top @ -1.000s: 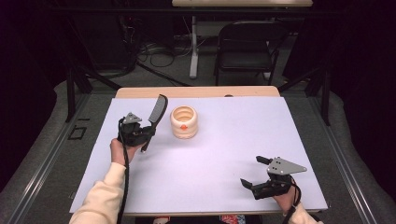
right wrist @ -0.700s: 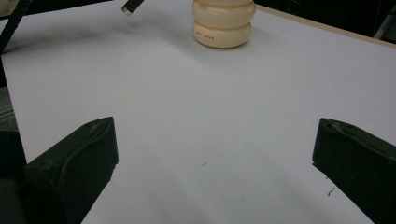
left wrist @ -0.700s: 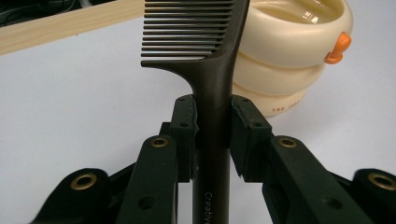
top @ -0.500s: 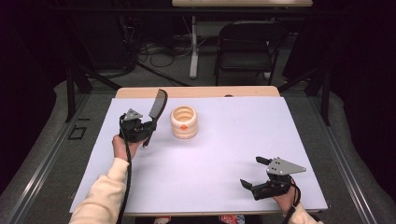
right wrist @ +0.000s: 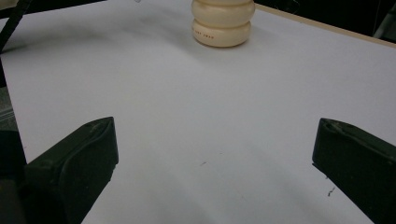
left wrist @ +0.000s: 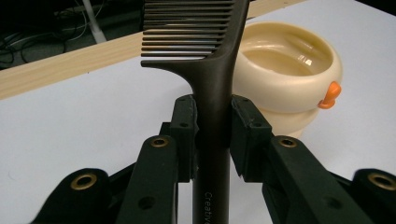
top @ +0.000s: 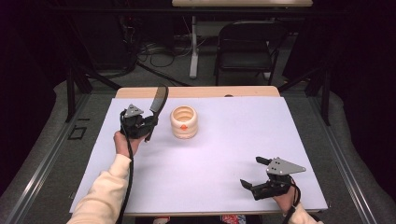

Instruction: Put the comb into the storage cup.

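Comb [left wrist: 212, 70]: black, clamped by its handle between the jaws of the left gripper [top: 148, 125], teeth end raised and tilted, just left of the cup [top: 183, 122]. The left gripper view cuts off the comb's top and the lower handle; printed lettering on the handle is partly readable, the rest out of frame.

Cup: cream, ribbed, with a small orange knob [left wrist: 330, 94] on its side. It stands on the white table [top: 224, 154] toward the far edge. The left gripper view shows its glossy inside, with no contents to make out. In the right gripper view its top is cut off and small print low on its wall is illegible.

Right gripper [top: 257, 173]: well apart from the cup, near the table's near right corner, jaws spread wide, grasping nothing.

Chair [top: 247, 46]: beyond the table, in shadow.
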`<action>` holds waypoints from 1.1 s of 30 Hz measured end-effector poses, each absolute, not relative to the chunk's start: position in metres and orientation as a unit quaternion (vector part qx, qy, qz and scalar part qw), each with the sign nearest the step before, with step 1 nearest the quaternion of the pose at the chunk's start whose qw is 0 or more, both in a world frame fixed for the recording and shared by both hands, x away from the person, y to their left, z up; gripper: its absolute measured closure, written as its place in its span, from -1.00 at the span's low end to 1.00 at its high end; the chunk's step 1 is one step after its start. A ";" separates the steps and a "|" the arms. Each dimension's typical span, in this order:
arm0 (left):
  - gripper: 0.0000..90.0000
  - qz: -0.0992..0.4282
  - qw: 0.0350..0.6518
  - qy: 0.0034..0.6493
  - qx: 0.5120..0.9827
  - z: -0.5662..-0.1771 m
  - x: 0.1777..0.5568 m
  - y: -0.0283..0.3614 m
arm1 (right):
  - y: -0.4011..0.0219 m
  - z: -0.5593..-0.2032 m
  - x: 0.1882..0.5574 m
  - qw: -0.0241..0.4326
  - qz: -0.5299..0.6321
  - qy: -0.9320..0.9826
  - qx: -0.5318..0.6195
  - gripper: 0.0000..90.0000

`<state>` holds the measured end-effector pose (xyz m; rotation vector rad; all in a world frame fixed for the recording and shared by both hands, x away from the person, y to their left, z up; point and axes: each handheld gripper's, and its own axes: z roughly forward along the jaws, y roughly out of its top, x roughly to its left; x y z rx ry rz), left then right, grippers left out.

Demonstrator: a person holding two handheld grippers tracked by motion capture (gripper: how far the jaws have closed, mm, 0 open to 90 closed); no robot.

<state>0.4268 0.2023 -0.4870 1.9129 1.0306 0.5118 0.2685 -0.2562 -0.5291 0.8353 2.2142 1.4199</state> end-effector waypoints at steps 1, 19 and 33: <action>0.61 0.207 0.439 0.414 0.770 -0.486 0.427 0.202 | -0.256 -0.529 0.269 0.189 0.505 0.788 0.298 -1.00; 0.62 0.213 0.453 0.404 0.766 -0.477 0.432 0.195 | -0.256 -0.530 0.269 0.188 0.504 0.788 0.300 -1.00; 0.61 0.216 0.456 0.395 0.768 -0.466 0.436 0.190 | -0.257 -0.529 0.269 0.188 0.505 0.787 0.299 -1.00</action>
